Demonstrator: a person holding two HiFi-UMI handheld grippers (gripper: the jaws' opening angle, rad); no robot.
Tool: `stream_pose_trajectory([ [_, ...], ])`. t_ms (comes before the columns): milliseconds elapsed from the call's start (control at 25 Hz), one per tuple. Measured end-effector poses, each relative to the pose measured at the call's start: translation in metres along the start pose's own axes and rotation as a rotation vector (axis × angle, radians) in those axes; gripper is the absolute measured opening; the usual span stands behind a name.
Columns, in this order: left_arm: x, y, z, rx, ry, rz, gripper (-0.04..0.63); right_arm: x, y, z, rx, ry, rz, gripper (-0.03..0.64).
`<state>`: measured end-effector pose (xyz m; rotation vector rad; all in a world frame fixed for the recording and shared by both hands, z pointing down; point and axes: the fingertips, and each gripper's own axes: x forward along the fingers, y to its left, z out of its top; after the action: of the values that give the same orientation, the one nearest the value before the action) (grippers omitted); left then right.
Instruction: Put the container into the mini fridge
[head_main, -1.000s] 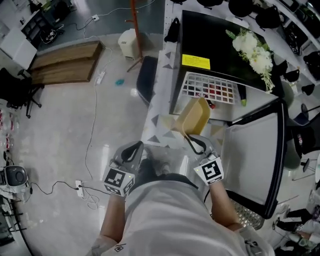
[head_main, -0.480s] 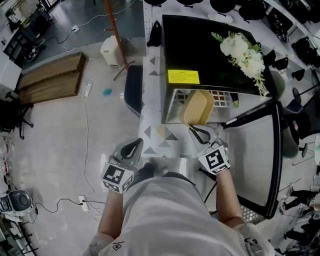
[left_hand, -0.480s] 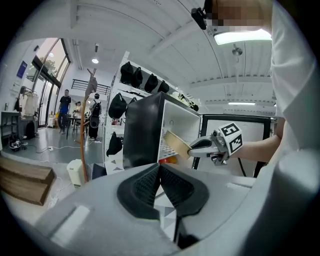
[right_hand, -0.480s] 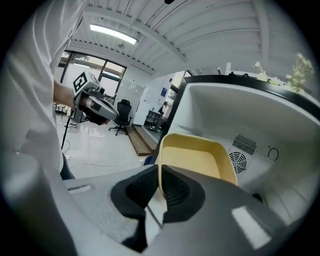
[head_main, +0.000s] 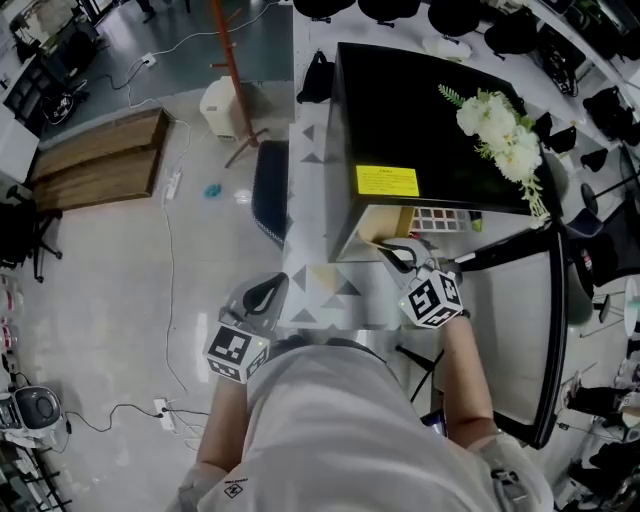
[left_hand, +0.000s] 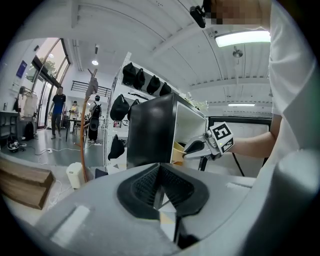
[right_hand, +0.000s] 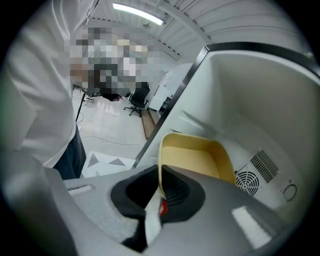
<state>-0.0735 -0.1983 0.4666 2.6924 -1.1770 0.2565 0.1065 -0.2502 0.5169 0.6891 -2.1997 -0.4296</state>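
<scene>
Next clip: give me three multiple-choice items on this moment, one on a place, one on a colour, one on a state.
1. Where is the yellow container? A on the floor; B inside the open mini fridge; C on top of it.
2. What colour are the flowers on the fridge? A white; B red; C blue.
3. The right gripper is: A open, empty; B shut, empty; C shut on the container's rim.
Key: 1 B, white fridge walls surround it; 2 A, the blooms are white; 3 C, the rim sits pinched between its pads.
</scene>
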Motion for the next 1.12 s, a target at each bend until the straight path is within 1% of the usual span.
stream_pose_trajectory([
  [280,-0.001,0.014,0.002,-0.012,-0.011,0.019,0.009,0.022,-0.02,-0.009,-0.09,0.064,0.014,0.02],
  [440,-0.004,0.02,0.002,-0.023,-0.021,0.045,0.009,0.03,-0.029,-0.013,-0.116,0.084,0.022,0.022],
  [640,-0.007,0.023,-0.001,-0.032,-0.017,0.055,0.009,0.04,-0.034,-0.014,-0.142,0.086,0.038,0.032],
  [1000,-0.007,0.021,-0.002,-0.034,-0.017,0.047,0.009,0.045,-0.035,-0.013,-0.16,0.09,0.061,0.035],
  [1120,-0.008,0.019,-0.003,-0.037,-0.016,0.044,0.009,0.044,-0.035,-0.012,-0.141,0.088,0.056,0.035],
])
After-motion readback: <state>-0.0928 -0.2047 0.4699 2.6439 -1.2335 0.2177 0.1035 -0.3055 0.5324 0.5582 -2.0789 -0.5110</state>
